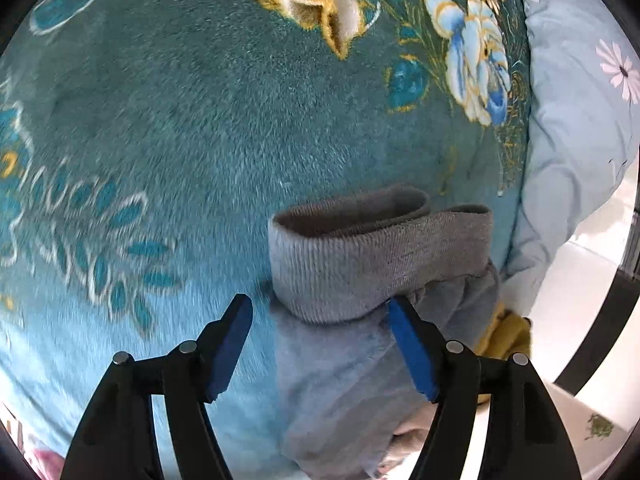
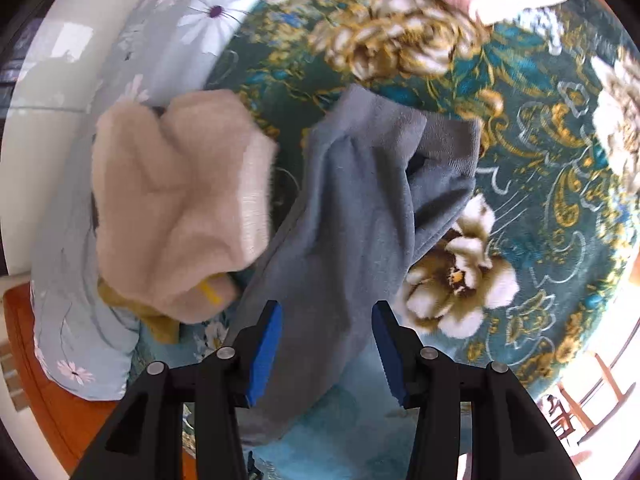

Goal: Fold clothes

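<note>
Because both pairs of blue-padded jaws stand apart with nothing pressed between them, the soft grey-blue fleece garment (image 2: 352,216) lies loose on the teal plush blanket with gold and white flowers (image 1: 160,140), and that is where trouble could start.

The left gripper (image 1: 320,316) is spread wide; the garment's ribbed grey knit cuff (image 1: 368,256) sits at its 1 o'clock, the right-hand pad touching or just beside the rib, though I cannot tell which. Closing there might catch only the cuff, or pinch blanket pile with it, and drag the fold askew.

The right gripper (image 2: 326,316) is about half open, with the garment's body passing between its pads and lying slack. The fuzzy cream knitted garment (image 2: 176,208) lies heaped at its 10 o'clock, over a mustard-yellow cloth (image 2: 160,320); a careless sweep could tangle them.

Counted: two grippers, one grey-blue garment, one cream garment, one yellow cloth, one blanket, one pale blue daisy-print pillow (image 1: 580,100).
</note>
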`<action>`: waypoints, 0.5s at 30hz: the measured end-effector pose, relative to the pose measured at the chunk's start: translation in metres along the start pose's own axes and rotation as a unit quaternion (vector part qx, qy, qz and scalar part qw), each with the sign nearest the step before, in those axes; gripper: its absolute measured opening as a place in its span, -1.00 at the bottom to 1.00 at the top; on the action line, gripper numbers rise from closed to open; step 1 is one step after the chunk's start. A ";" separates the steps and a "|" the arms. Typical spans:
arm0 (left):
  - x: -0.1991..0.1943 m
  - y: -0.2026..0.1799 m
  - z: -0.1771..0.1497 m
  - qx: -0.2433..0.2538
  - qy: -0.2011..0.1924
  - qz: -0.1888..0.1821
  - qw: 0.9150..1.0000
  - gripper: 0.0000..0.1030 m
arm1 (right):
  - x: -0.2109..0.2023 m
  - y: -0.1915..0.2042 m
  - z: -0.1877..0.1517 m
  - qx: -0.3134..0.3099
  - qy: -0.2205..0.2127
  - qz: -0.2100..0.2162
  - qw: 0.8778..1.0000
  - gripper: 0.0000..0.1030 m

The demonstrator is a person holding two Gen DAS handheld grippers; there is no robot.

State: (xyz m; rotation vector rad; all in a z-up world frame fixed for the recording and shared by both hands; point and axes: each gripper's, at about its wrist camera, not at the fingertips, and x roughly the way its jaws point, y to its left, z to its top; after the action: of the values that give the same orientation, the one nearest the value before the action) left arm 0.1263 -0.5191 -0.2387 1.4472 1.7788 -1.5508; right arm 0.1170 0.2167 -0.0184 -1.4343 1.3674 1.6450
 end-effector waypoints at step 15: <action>-0.079 0.001 0.024 0.047 -0.037 -0.067 0.996 -0.70 | -0.037 0.018 -0.046 -0.012 -0.031 0.013 0.999 -0.02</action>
State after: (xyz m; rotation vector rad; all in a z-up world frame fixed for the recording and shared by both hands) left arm 0.1512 -0.5755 -0.1840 1.3170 1.8155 -1.7539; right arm 0.1280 0.1762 0.0268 -1.3725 1.3428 1.7134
